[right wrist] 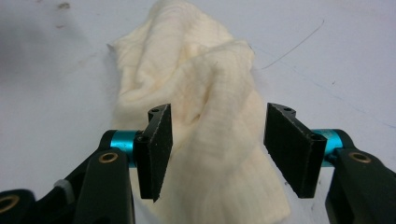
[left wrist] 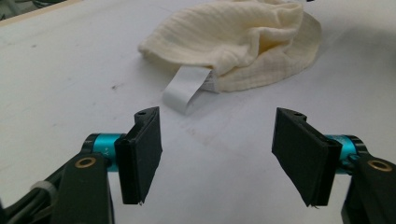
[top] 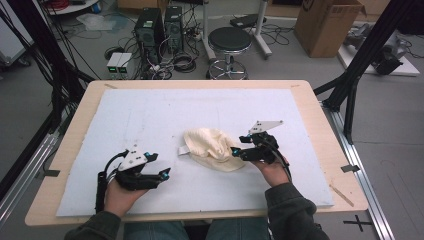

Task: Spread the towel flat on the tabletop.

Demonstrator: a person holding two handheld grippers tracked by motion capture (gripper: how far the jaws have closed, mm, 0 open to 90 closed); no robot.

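Note:
A crumpled cream ribbed cloth lies on the white mat, a little right of the middle. A white label sticks out from its left edge. My right gripper is at the cloth's right edge. In the right gripper view its jaws stand open over the cloth, which runs between and under them; the pads do not press on it. My left gripper rests near the front left of the mat, apart from the cloth. Its jaws are open and empty, pointing toward the label and the cloth.
The mat covers most of a wooden table. Beyond the far edge stand a black stool, two computer towers with cables, and a cardboard box. Black frame posts rise at the right.

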